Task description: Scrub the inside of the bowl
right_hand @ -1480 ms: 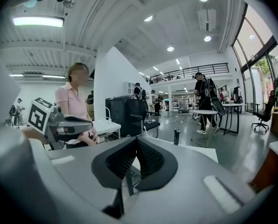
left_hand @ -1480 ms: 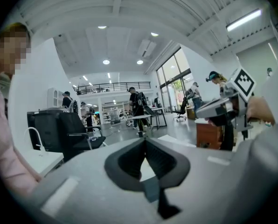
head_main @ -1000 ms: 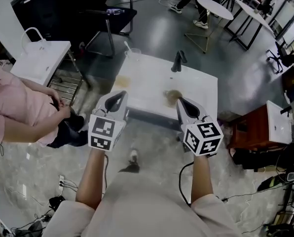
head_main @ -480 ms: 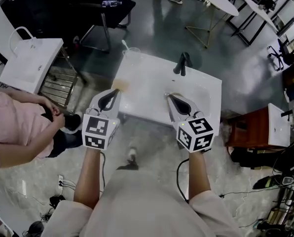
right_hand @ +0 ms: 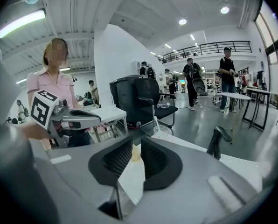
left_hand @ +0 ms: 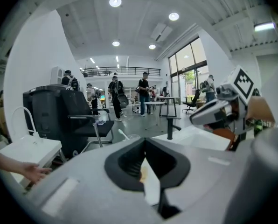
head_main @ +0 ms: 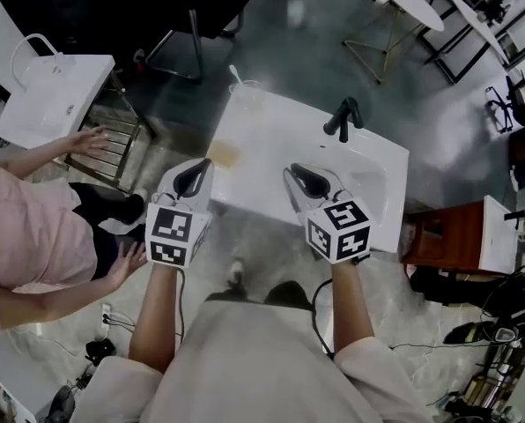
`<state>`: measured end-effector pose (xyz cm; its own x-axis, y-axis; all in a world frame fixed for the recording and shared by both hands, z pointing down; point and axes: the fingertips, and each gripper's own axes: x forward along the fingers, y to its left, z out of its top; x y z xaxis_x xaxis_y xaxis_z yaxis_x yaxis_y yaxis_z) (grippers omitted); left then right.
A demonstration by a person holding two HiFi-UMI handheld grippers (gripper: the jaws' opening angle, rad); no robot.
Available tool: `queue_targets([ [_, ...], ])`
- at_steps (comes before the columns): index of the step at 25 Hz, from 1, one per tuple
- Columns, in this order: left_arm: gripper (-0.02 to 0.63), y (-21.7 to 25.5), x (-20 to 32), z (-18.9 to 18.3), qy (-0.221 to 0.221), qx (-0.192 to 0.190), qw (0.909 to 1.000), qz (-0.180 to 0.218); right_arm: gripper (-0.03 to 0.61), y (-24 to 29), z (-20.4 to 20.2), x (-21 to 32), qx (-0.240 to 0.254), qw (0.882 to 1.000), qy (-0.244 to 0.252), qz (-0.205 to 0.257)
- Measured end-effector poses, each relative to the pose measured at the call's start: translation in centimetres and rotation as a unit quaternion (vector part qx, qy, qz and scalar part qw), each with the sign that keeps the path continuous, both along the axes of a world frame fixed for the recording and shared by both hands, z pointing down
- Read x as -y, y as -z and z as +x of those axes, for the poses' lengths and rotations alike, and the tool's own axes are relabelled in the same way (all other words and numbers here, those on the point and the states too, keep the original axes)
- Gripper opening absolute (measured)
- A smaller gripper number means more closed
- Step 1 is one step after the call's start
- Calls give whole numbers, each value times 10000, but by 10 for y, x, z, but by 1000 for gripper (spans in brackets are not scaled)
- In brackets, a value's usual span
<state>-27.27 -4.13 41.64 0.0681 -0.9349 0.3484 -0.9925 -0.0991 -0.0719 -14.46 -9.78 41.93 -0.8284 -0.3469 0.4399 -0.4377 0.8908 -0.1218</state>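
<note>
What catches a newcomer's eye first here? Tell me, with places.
Two marker-cube grippers are held at the near edge of the white sink counter. The left gripper is shut, and the right gripper is empty, its jaws having just been opening. Beyond them a black faucet stands at the counter's far side, and a yellowish sponge lies near its left edge.

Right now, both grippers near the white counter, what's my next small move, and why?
Probably ease the right gripper forward to the yellowish sponge: its jaws have just been opening, nothing is between them, and the sponge sits in line with their gap.
</note>
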Motion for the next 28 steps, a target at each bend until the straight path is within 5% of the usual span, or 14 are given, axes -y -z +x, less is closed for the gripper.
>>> queue_targets([
  [13, 2, -30, 21, -31, 769, -34, 9964, -355, 95, -68, -74, 44, -492, 9909, 1186, -416],
  [28, 3, -70, 42, -57, 1712, -332, 9820, -721, 132, -166, -146, 69, -1259, 9601, 2293, -985],
])
